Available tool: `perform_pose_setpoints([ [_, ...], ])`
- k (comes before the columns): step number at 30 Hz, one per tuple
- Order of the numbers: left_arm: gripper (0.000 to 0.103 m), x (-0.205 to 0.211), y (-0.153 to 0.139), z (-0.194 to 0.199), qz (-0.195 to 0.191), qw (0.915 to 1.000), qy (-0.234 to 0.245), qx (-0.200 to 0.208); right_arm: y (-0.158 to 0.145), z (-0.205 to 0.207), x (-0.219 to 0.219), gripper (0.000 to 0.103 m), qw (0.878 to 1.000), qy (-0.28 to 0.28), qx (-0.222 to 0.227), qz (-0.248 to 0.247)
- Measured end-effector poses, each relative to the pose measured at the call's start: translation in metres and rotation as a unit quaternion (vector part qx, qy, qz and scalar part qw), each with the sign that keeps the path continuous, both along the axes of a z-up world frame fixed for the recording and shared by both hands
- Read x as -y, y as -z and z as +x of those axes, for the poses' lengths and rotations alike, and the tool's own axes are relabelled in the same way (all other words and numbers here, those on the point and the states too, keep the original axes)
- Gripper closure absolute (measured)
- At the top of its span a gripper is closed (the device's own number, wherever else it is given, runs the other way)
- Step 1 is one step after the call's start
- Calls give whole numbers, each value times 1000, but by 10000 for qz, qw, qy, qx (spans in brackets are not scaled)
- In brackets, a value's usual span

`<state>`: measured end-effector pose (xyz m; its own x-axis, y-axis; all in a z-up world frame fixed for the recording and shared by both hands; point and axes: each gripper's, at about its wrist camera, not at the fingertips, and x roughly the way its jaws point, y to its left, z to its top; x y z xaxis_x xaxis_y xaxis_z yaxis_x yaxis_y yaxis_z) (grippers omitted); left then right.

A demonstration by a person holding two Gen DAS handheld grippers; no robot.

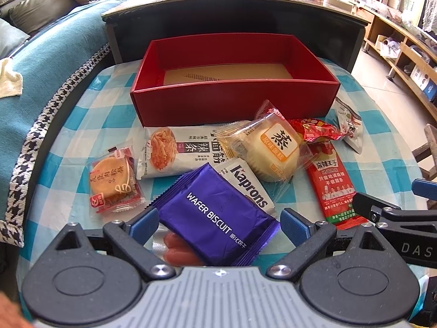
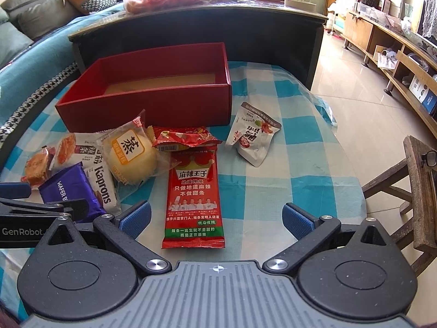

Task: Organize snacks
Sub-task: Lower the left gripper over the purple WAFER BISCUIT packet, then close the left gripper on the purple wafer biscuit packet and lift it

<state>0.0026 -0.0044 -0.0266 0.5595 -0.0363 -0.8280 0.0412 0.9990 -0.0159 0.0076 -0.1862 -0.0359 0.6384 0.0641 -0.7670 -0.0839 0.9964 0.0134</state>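
Left tool [image 1: 220,222] spread around the light, crinkly wafer biscuit packet [image 1: 218,213]; right tool [image 2: 217,217], spread, straddles the flat red spicy-strip pouch [image 2: 194,199]; best pinched across their flat middles.

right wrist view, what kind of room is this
Most likely a home living room. A sofa with cushions runs along the left, a long low wooden cabinet lines the right wall over a tiled floor, and the snacks lie on a small table with a blue checked cloth beside a dark coffee table.
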Motion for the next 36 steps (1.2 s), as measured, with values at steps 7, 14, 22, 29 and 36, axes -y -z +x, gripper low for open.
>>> perform_pose_setpoints([
  [7,0,0,5,2,42,9995,290,-132,-1,7,7,1,9999,0,-129,-11],
  [14,0,4,23,15,318,9969,533,-479,1,14,10,1,9993,-167,-317,101],
  [22,0,0,29,27,257,9978,216,-571,24,40,-7,2,9972,-413,-620,-101],
  [29,0,-21,24,20,-41,9980,134,-619,45,45,-18,7,9936,-614,-913,-262],
  [36,0,-31,14,19,-92,9980,180,-600,46,46,-24,0,9915,-743,-1026,-304],
])
